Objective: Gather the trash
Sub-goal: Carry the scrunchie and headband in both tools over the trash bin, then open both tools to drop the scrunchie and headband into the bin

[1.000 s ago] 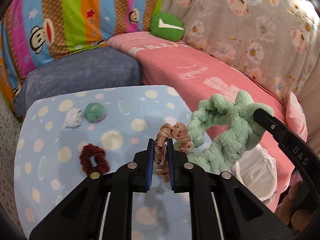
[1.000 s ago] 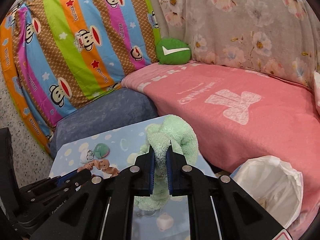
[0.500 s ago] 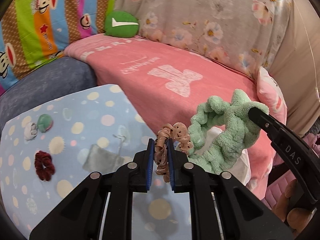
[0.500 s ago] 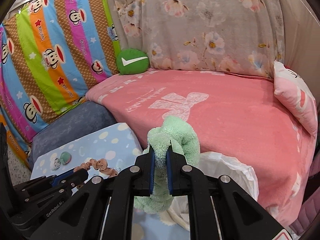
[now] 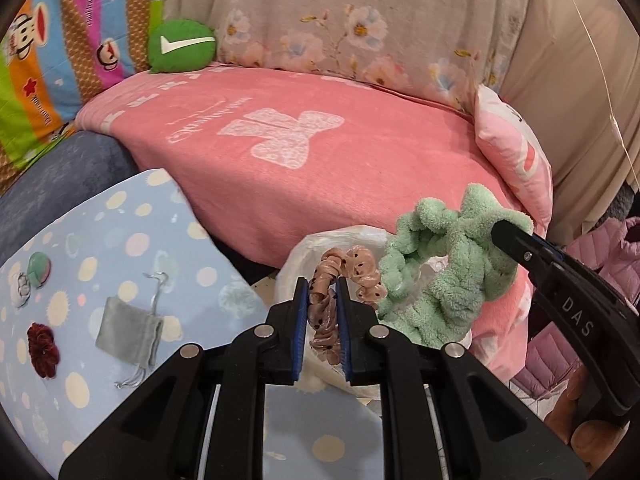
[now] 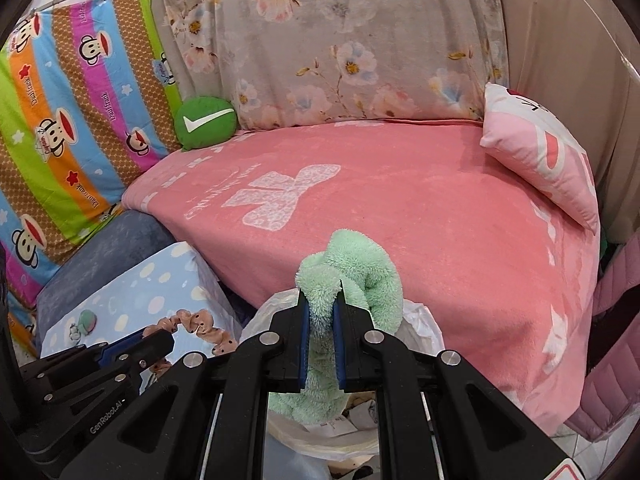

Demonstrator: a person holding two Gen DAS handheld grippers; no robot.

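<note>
Clearly, a pink dotted scrunchie [image 5: 324, 300] was clamped between the blue pads of the left gripper [image 5: 323, 308], part of its ruffled loop standing above the fingertips and curling to the right. It was held above the white bag [image 5: 304, 248], whose crumpled rim was seen just behind and below the pads. In the same view, a green fluffy headband [image 5: 444, 280] was pinched by the right gripper [image 5: 508, 236], which entered from the right edge; the headband hung down in a loop beside the scrunchie and over the bag.

From the right wrist, the right gripper [image 6: 320, 312] was shown closed on the headband [image 6: 356, 276], the plush bunched above the pads and trailing down between the fingers. The bag [image 6: 420, 320] was seen directly beneath, with scraps of paper lying inside it. The left gripper [image 6: 160, 340] was seen at lower left with the scrunchie [image 6: 200, 320] in its tips.

On the spotted blue cloth [image 5: 120, 240] to the left, a grey pouch [image 5: 130, 332] with drawstrings, a dark red scrunchie [image 5: 43, 350], a green-and-pink ball [image 5: 39, 274] and a small white item [image 5: 20, 290] just beside it were left lying. Behind, a pink blanket [image 5: 340, 160] was spread, with a green cushion [image 5: 182, 45] at its far corner and a pink pillow [image 6: 540, 152] at the right.
</note>
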